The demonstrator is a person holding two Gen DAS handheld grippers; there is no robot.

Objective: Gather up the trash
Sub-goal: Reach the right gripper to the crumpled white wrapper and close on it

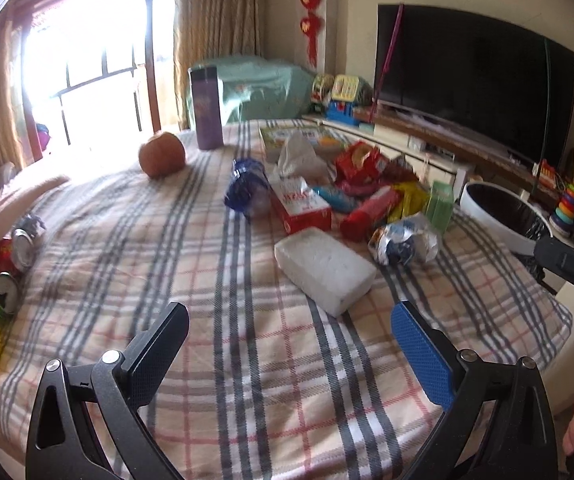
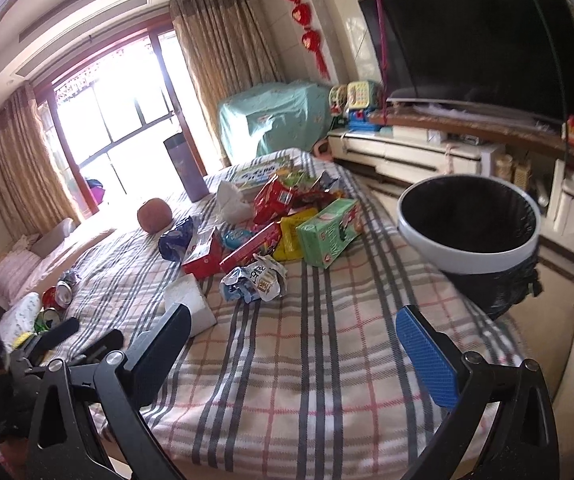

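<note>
Right wrist view: I note crumpled wrappers (image 2: 255,278) and cartons heaped on the plaid cloth (image 2: 327,360), left of the black-lined bin (image 2: 469,258). My right gripper (image 2: 291,334) hangs wide open, empty, nearer than the heap. My left gripper (image 1: 289,330) likewise gapes, holding nothing, near the white block (image 1: 325,270).

Low table covered by a pink, grey and white plaid cloth (image 1: 247,360). At frame centre: white foam block (image 1: 325,270), red tissue box (image 1: 301,204), crumpled blue wrapper (image 1: 245,186), green carton (image 2: 329,232). Left edge: crushed cans (image 1: 7,276). Upper centre: orange fruit (image 1: 161,155), purple tumbler (image 1: 205,108).
</note>
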